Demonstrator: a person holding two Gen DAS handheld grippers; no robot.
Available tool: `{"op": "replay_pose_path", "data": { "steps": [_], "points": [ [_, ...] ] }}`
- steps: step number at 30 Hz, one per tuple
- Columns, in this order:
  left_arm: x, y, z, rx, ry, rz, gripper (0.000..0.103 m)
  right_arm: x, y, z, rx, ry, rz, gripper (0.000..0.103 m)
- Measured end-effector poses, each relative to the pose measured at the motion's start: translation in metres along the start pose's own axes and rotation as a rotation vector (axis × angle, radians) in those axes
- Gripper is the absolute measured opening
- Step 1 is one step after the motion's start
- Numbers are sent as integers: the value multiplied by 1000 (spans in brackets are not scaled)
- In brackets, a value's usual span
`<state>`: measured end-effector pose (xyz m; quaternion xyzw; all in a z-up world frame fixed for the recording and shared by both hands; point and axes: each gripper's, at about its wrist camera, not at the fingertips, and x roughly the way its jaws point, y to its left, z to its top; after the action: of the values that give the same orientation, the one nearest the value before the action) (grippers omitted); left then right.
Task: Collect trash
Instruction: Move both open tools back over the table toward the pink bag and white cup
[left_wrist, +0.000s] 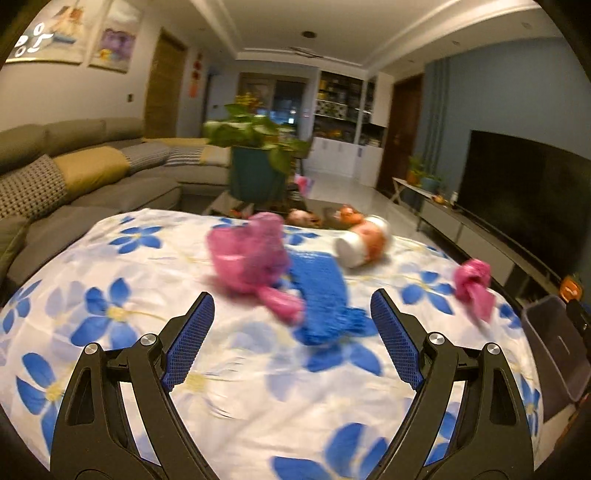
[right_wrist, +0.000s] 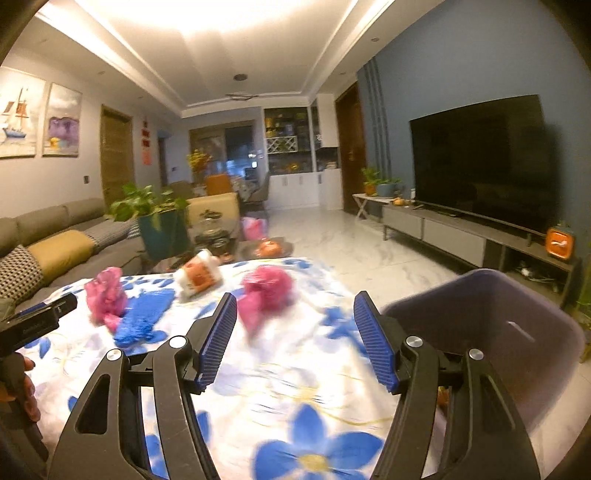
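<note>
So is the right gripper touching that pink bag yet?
Apart. The right wrist view shows the open right gripper short of the pink bag, with tablecloth between.

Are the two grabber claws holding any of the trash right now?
No. The left gripper and the right gripper are both wide open with nothing between their blue ribbed pads. The crumpled pink plastic bags lie loose on the flowered cloth.

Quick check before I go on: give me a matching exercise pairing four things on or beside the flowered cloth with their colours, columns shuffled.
Things:
1. crumpled bag
2. flat knitted cloth
3. bottle lying on its side
4. bin beside the table

Colours:
A. white with orange label
B. dark purplish grey
C. pink
D. blue

Pairs: 1-C, 2-D, 3-A, 4-B
</note>
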<state>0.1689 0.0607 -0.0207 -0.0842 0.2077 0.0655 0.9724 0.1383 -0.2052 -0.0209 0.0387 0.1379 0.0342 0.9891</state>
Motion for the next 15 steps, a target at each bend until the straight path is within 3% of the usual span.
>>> {"op": "replay_pose_path", "data": {
  "steps": [9, 15],
  "points": [
    [19, 39, 21, -53, -8, 57, 85, 61, 62, 23, -45, 37, 112, 65],
    [47, 62, 43, -88, -21, 113, 85, 130, 92, 45, -39, 85, 133, 69]
  ]
}}
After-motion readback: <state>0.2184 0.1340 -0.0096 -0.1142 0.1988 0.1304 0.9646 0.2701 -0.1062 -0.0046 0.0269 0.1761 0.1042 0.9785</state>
